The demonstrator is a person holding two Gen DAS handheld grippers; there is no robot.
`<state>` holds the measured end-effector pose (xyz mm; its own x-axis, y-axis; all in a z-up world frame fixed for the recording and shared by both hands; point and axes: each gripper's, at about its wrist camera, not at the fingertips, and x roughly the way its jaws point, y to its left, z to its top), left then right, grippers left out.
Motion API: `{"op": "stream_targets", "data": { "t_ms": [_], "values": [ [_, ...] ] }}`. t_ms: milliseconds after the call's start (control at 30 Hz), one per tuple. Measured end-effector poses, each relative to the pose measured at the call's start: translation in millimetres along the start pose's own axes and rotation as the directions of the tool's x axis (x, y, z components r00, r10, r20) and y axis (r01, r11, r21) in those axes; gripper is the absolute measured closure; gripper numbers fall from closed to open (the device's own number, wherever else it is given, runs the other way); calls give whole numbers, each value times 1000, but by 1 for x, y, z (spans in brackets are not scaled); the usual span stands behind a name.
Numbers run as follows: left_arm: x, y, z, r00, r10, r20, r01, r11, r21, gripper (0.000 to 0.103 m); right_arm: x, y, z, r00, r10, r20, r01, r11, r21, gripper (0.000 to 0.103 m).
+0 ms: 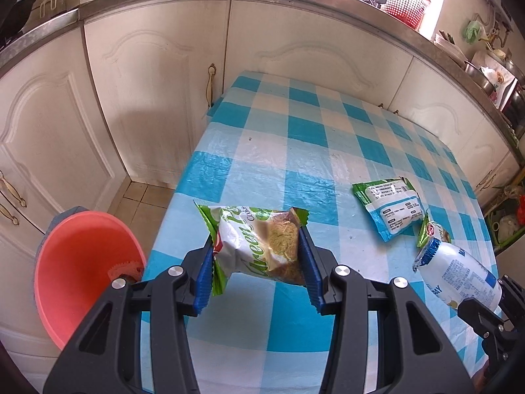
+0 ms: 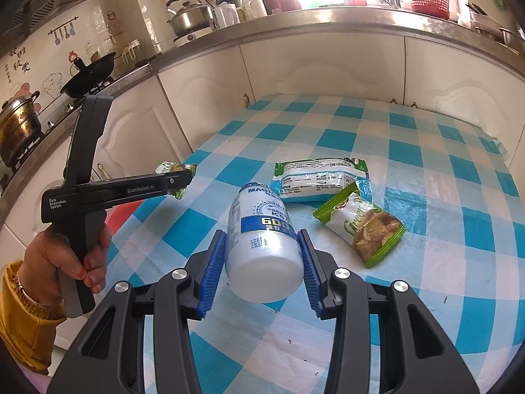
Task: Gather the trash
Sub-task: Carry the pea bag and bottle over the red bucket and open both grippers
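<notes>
In the view from my left wrist, my left tool (image 1: 259,262) is closed about halfway on a green and white cookie packet (image 1: 259,243); its blue pads press the packet from both sides and it hangs a little above the near edge of the worktop (image 1: 295,124), which has a blue and white checked cloth. To the left, low beside the worktop, stands a pink bucket (image 1: 82,269). Further to the right a green and white wrapper (image 1: 390,207) lies flat on the cloth, and just beside it I see the end of one more cookie packet (image 1: 430,231), partly hidden behind the white bottle (image 1: 459,272) at the right edge. In the view from my right wrist, my right tool (image 2: 262,266) is also closed about halfway, on this white bottle (image 2: 262,246) with a blue label; the pads touch its sides and its bottom points to the camera. Behind it the flat wrapper (image 2: 318,177) lies on the checked cloth, and the second cookie packet (image 2: 364,223) is near it, to the right of the bottle. At the left my left hand (image 2: 69,259), in a yellow sleeve (image 2: 23,321), holds the other tool with the first packet (image 2: 175,172) at its tip.
</notes>
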<state>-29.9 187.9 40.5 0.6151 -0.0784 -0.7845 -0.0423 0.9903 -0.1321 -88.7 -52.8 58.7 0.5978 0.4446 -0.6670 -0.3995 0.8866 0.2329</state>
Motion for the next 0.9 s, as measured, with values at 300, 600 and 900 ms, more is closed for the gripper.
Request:
{"op": "stream_targets", "data": {
  "t_ms": [300,600,900],
  "values": [
    [-11,21,-1,1000,22,22,-21,999,-27,55,9,24,10,1000,25,-7,-25,998,-49,57],
    [-25,54,-4,997,64,43,-61,996,-62,55,25,59,24,997,76,-21,-77,991,-113,57],
    [-38,98,-11,992,114,54,-107,987,-121,55,45,106,38,990,131,-44,-137,971,-197,57]
  ]
}}
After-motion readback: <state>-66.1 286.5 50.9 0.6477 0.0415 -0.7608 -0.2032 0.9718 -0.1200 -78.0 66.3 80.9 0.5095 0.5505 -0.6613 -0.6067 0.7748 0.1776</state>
